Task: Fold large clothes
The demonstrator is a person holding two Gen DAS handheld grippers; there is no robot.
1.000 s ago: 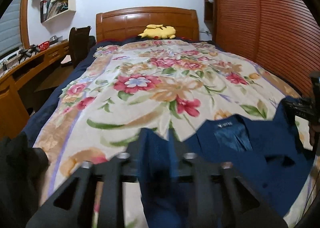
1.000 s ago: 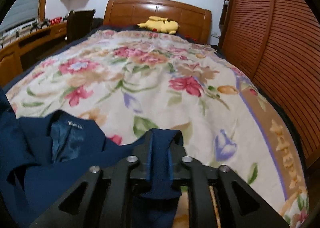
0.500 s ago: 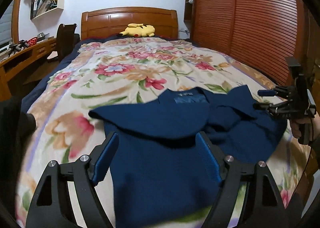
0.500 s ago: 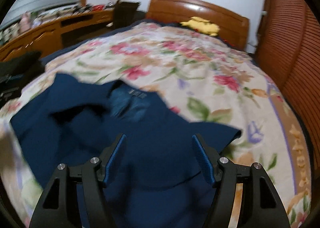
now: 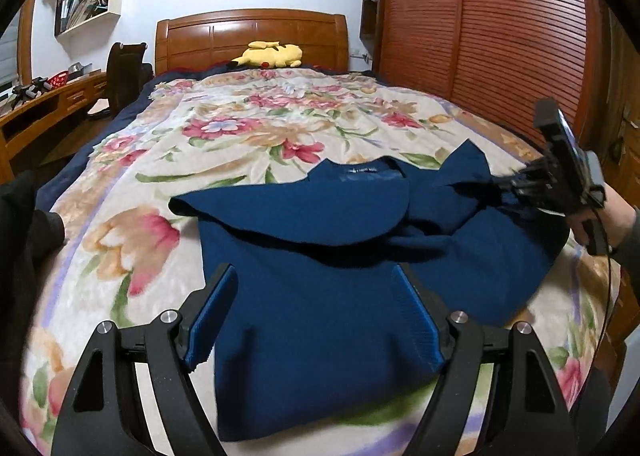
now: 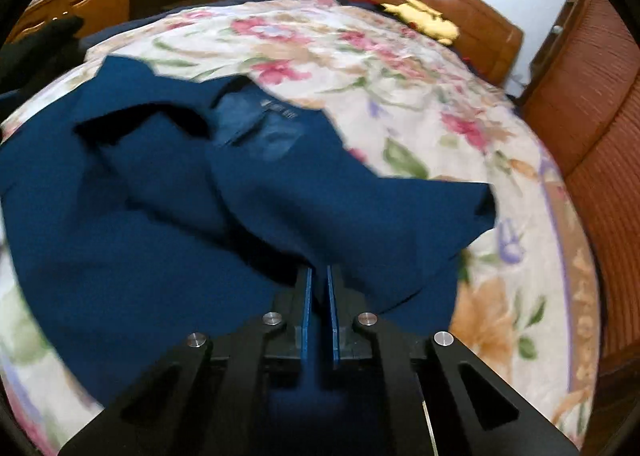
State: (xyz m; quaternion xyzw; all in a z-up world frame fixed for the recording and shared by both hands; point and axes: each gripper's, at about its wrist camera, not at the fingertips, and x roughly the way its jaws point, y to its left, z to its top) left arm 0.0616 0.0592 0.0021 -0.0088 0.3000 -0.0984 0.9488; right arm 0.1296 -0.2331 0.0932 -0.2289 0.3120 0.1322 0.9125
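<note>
Sweater [image 5: 320, 296], dark blue: spread at lower centre on floral bedspread [image 5: 248, 123], no longer bunched in both tongs. Left gripper [image 5: 316, 316] now apart, empty. Right gripper [image 6: 318, 288] re-clamped on a sweater fold. Judged ready for smoothing, then folding.

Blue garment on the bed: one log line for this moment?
blue garment: spread on floral blanket | left claw: open above hem | right claw: shut, fabric pinch unclear

Bed [image 5: 120, 191] (floral blanket) bears blue garment [image 5: 320, 296], yellow plush [image 5: 272, 54].
</note>
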